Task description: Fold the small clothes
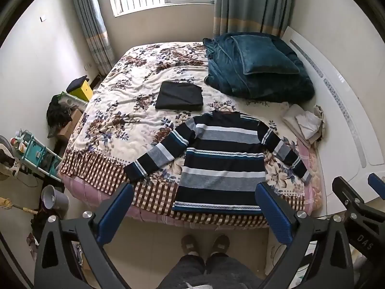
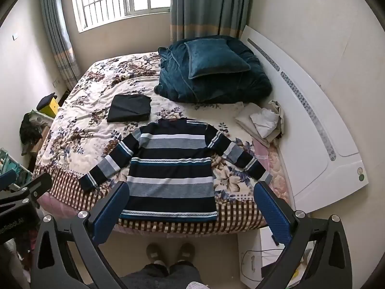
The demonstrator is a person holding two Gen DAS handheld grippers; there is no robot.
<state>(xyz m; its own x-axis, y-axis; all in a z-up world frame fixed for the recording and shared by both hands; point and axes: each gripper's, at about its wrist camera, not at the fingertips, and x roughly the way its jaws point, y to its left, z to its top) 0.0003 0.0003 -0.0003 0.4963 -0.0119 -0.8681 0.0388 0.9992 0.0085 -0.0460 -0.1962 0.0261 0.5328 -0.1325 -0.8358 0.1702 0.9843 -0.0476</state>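
Observation:
A striped sweater (image 1: 221, 166) in navy, grey, white and teal lies flat on the bed, sleeves spread, hem toward the near edge; it also shows in the right wrist view (image 2: 170, 168). My left gripper (image 1: 195, 204) is open and empty, held above the bed's near edge over the hem. My right gripper (image 2: 191, 202) is open and empty at the same height, and part of it shows at the right of the left wrist view (image 1: 356, 192). A folded black garment (image 1: 180, 95) lies behind the sweater, also in the right wrist view (image 2: 130, 108).
The floral bedspread (image 1: 134, 110) covers the bed. A teal quilt and pillow (image 1: 257, 65) sit at the back right. Crumpled pale clothes (image 1: 305, 122) lie by the white headboard (image 1: 341, 110). A shelf and bin (image 1: 53, 200) stand left. My slippered feet (image 1: 204, 243) stand on the floor.

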